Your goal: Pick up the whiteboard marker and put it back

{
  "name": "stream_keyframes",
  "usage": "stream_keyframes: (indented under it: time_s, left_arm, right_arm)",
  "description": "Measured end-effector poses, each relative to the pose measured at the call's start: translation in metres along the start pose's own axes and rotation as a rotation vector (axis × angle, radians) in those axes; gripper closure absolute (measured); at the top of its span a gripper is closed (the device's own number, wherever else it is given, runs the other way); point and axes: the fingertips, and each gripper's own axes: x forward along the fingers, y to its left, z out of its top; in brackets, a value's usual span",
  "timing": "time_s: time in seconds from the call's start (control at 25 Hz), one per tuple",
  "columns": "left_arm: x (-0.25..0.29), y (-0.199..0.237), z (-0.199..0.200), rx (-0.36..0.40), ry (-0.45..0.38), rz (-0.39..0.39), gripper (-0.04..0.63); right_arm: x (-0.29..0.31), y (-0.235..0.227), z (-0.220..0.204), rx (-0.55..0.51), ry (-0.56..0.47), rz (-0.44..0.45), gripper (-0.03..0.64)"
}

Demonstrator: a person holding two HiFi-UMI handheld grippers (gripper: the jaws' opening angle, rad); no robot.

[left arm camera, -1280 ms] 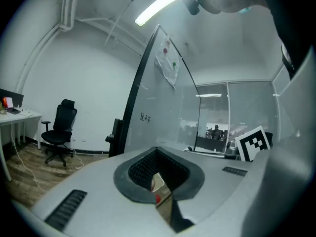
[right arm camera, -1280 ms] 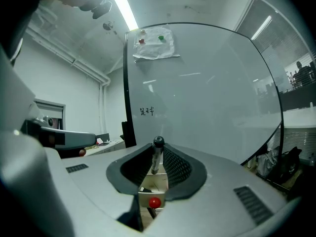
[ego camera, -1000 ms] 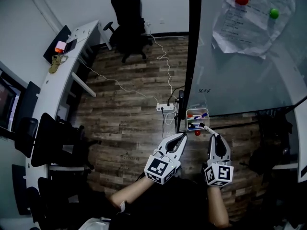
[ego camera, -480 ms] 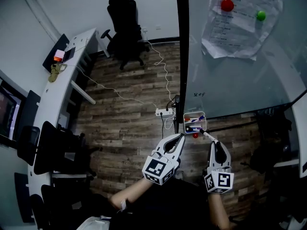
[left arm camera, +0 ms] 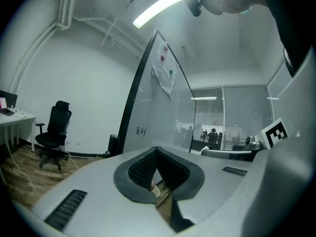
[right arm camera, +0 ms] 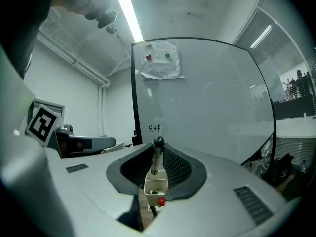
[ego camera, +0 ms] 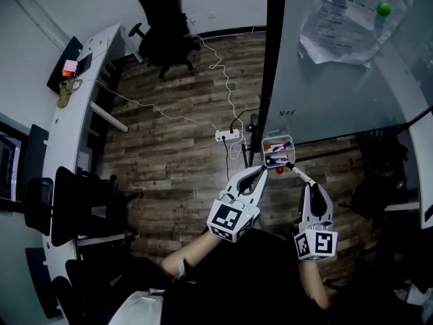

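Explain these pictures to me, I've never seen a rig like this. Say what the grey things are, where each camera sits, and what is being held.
There is no robot here: a person holds a grey claw tool in each hand. The head view comes from a camera on the person's head looking steeply down at the left gripper, the right gripper, a wooden floor and a whiteboard. The other two views come from cameras riding on each tool, looking along its claw. The right claw is closed on a whiteboard marker, whose black end points toward the board. Just ahead, at the board's lower corner, is a small white marker holder with more markers inside. The left claw is closed on nothing.
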Motion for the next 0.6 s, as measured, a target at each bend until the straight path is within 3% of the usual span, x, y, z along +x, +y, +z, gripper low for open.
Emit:
stream_keyframes:
  time_s: [0.6]
  left_arm:
    - [0.009, 0.01, 0.0, -0.008, -0.006, -0.037, 0.588]
  right_arm:
    - [0.011, 0.012, -0.005, -0.009, 0.02, -0.014, 0.538]
